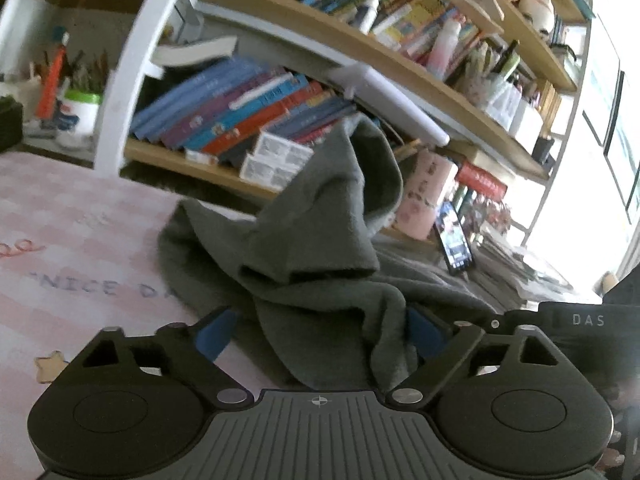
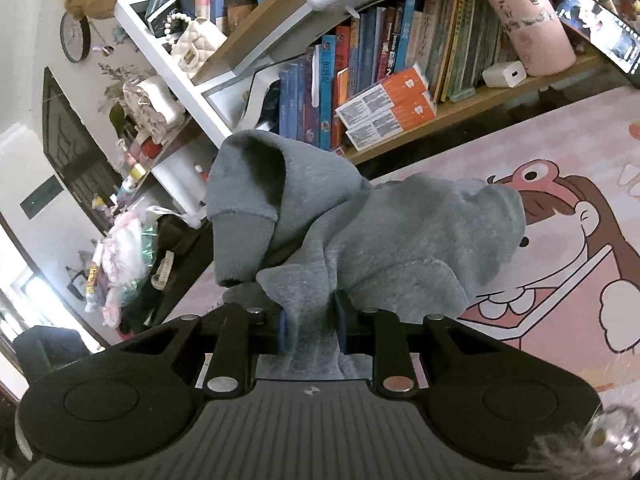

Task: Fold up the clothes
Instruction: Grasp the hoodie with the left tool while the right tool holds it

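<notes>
A grey sweatshirt [image 1: 320,248] lies crumpled on the pink table mat [image 1: 72,240]. In the left wrist view my left gripper [image 1: 320,332] is open, its blue-padded fingers [image 1: 214,336] wide apart on either side of a fold of the cloth. In the right wrist view my right gripper [image 2: 310,328] is shut on an edge of the grey sweatshirt [image 2: 380,232], lifting it so that a ribbed cuff [image 2: 240,244] and sleeve hang bunched above the mat [image 2: 560,240].
A bookshelf [image 1: 320,80] full of books stands close behind the table, with boxes [image 2: 384,108], a pink cup [image 2: 524,20] and a phone [image 1: 454,236] on its lower shelf. The right gripper's body [image 1: 580,320] shows at the left view's right edge.
</notes>
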